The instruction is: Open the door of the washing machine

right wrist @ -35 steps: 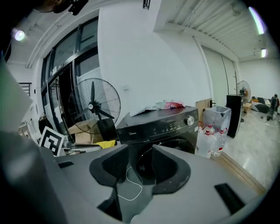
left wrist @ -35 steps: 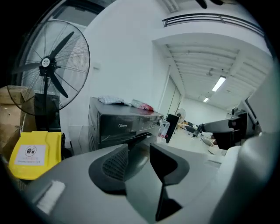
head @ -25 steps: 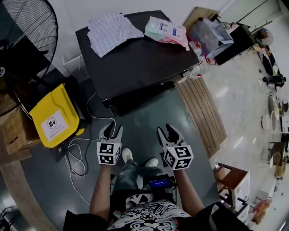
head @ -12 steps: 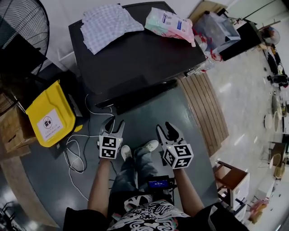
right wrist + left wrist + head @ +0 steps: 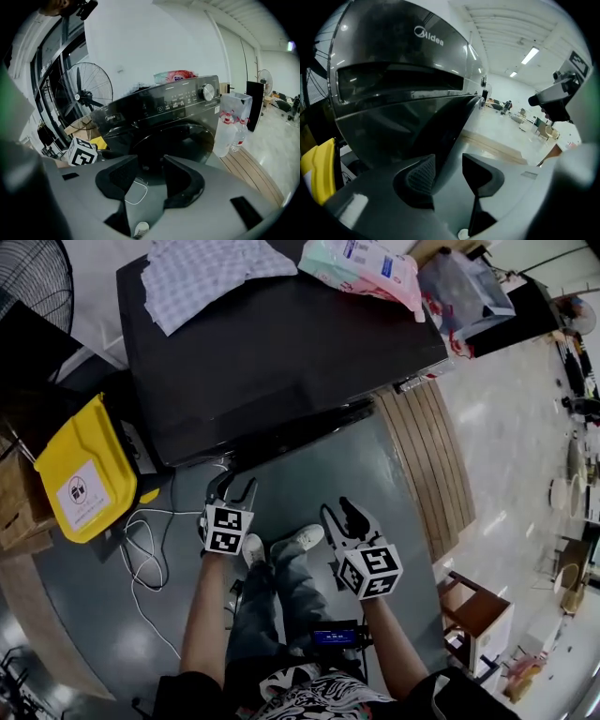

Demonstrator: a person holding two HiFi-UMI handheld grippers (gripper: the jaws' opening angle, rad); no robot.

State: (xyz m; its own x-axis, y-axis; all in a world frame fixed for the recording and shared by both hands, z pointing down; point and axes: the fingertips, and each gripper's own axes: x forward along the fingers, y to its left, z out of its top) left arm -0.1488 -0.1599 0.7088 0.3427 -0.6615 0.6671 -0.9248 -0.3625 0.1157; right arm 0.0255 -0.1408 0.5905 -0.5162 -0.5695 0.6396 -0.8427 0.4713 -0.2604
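The black washing machine (image 5: 281,343) stands ahead of me, seen from above in the head view. Its round dark door (image 5: 187,140) fills the front under the control panel in the right gripper view. My left gripper (image 5: 232,491) hangs close before the machine's lower left front. Its jaws are opening and hold nothing. In the left gripper view the left gripper (image 5: 449,164) looks along the bulging door (image 5: 440,126) just beyond its tips. My right gripper (image 5: 342,514) is open and empty, farther back. The right gripper (image 5: 150,164) points at the door.
A yellow bin (image 5: 80,470) and a white cable (image 5: 141,549) lie left of the machine. A wooden platform (image 5: 427,465) with water bottles (image 5: 229,126) is to its right. A checked cloth (image 5: 202,268) and a packet (image 5: 361,263) rest on top. My shoes (image 5: 300,540) stand between the grippers.
Both grippers have sunk and drawn nearer to the machine's front, the left one more. The left jaws have spread a little wider.
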